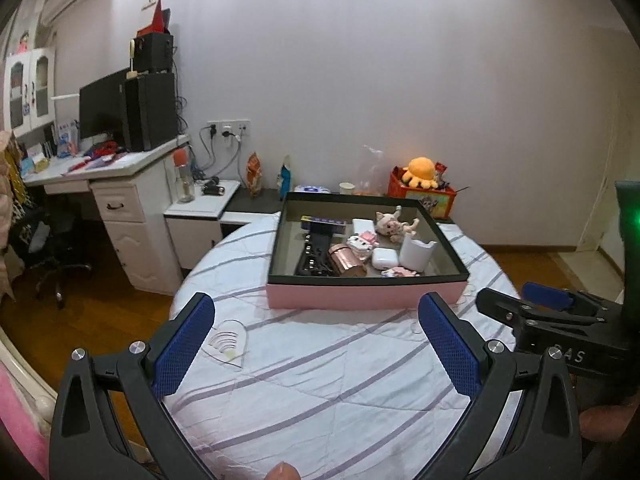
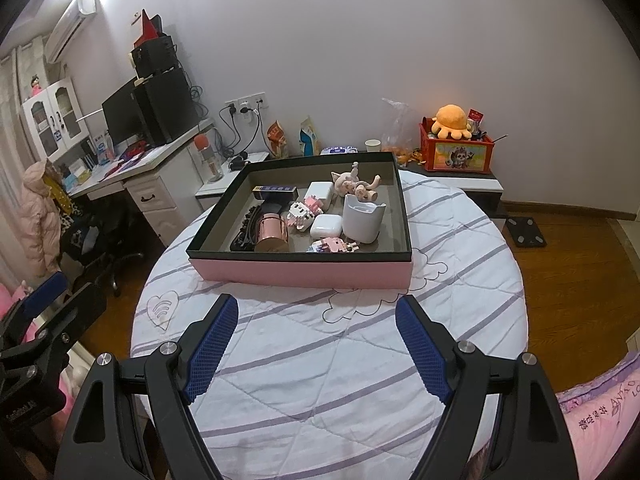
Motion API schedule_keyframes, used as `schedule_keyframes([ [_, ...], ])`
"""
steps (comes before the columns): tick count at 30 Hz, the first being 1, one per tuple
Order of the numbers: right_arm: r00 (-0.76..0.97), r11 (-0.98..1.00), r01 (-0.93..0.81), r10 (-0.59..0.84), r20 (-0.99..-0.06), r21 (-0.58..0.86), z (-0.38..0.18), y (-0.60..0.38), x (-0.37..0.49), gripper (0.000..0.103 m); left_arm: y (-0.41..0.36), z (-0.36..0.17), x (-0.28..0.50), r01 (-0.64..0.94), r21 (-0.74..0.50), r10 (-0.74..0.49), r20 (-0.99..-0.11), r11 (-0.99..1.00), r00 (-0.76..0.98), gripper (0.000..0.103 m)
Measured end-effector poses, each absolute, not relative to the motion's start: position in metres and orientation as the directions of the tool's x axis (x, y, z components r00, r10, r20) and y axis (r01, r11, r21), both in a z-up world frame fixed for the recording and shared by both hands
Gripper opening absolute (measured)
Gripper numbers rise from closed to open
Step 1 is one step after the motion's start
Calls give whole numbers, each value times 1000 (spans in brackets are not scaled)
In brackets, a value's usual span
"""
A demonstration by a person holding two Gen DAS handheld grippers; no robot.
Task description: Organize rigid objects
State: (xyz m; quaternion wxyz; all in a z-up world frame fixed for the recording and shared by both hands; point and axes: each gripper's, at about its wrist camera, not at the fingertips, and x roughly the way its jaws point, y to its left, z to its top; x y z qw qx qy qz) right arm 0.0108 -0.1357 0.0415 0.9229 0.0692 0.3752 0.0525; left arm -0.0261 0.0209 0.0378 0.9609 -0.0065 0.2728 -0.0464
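Lettering "AS" marks right gripper [image 1: 520,300] body, jaws apart.

My round bed and what sat on it

The bed [image 2: 328,360] wore a white quilt with purple stripes; only the pink, black-rimmed box [image 2: 300,270] lay directly on it, near the far edge.
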Motion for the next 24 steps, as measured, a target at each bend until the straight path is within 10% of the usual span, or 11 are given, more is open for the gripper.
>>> schedule_keyframes([
  [24,719,986,-36,137,-681,160,48,-138,16,83,17,54,6,66,-31,-72,-587,997,806,103],
])
